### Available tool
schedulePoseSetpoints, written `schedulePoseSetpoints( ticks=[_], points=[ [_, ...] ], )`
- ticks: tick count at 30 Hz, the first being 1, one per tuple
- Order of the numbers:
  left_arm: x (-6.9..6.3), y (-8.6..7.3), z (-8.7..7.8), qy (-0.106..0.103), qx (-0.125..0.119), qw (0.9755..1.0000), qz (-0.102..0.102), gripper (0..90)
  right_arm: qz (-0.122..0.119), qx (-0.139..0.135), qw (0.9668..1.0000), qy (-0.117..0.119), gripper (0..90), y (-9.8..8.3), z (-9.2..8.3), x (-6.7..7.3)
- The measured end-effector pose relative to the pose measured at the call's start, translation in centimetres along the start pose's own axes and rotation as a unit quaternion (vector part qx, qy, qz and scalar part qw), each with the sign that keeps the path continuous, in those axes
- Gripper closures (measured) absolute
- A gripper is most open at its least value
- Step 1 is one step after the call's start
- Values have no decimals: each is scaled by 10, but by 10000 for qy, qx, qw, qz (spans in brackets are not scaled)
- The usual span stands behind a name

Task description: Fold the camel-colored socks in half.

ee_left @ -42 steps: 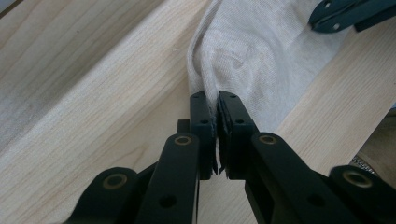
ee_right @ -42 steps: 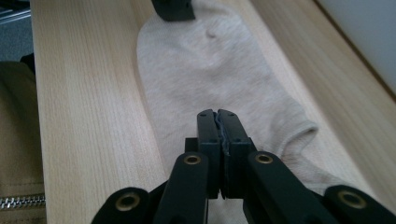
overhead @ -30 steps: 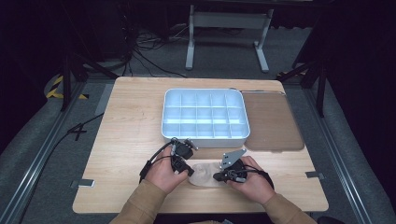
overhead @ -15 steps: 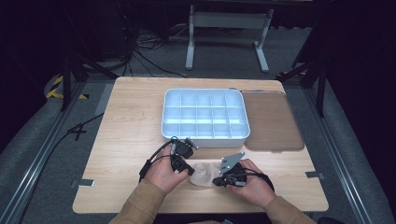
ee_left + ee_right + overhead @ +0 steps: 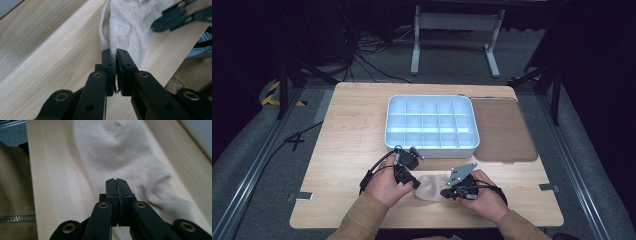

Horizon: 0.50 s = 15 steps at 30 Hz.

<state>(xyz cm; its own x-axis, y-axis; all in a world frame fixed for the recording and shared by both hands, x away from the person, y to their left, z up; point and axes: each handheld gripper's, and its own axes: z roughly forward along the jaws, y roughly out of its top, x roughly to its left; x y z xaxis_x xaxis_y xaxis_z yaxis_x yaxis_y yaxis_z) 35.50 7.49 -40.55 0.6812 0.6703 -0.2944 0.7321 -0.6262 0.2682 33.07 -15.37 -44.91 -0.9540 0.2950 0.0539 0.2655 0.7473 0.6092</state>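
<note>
A beige sock [image 5: 432,186] lies flat on the wooden table near its front edge, between my two grippers. My left gripper [image 5: 416,184] is at the sock's left end. In the left gripper view the left gripper [image 5: 116,51] is shut on a raised fold of the sock [image 5: 130,27]. My right gripper [image 5: 446,192] sits at the sock's right end. In the right gripper view its jaws [image 5: 116,180] are pressed together just over the sock [image 5: 117,150]; I cannot tell whether any fabric is caught. The right gripper [image 5: 156,26] also shows in the left gripper view.
A white tray [image 5: 387,135] divided into several compartments stands at the table's middle, just behind the hands. A flat brown lid [image 5: 502,130] lies to its right. Tan sleeves come in over the table's front edge.
</note>
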Motion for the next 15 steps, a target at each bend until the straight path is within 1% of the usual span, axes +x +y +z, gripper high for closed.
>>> schedulePoseSetpoints(
  ticks=[2,3,4,5,6,8,11,14,15],
  points=[
    [1,-1,-3,31,35,10000,-37,853,152,8,9997,-166,897,-5,-8,-8],
    [1,-2,-5,34,34,10000,-38,852,187,42,9995,-233,897,-6,-10,-10],
    [2,-2,-7,56,43,10000,-48,852,270,81,9991,-315,897,-9,-11,-12],
    [3,-2,-8,30,35,10000,-69,852,296,97,9990,-316,897,-11,-11,-15],
    [3,-3,-8,57,46,9999,-83,852,325,117,9987,-375,897,-13,-11,-16],
    [4,-3,-9,54,73,9999,-120,852,375,173,9985,-359,896,-15,-8,-18],
    [4,-3,-9,58,88,9999,-125,852,352,200,9986,-331,897,-16,-3,-18],
    [4,-2,-9,45,31,9999,-94,851,353,195,9987,-316,897,-16,-2,-18],
    [3,-1,-10,45,-27,9999,-99,851,372,173,9987,-292,896,-16,-1,-19]
  ],
)
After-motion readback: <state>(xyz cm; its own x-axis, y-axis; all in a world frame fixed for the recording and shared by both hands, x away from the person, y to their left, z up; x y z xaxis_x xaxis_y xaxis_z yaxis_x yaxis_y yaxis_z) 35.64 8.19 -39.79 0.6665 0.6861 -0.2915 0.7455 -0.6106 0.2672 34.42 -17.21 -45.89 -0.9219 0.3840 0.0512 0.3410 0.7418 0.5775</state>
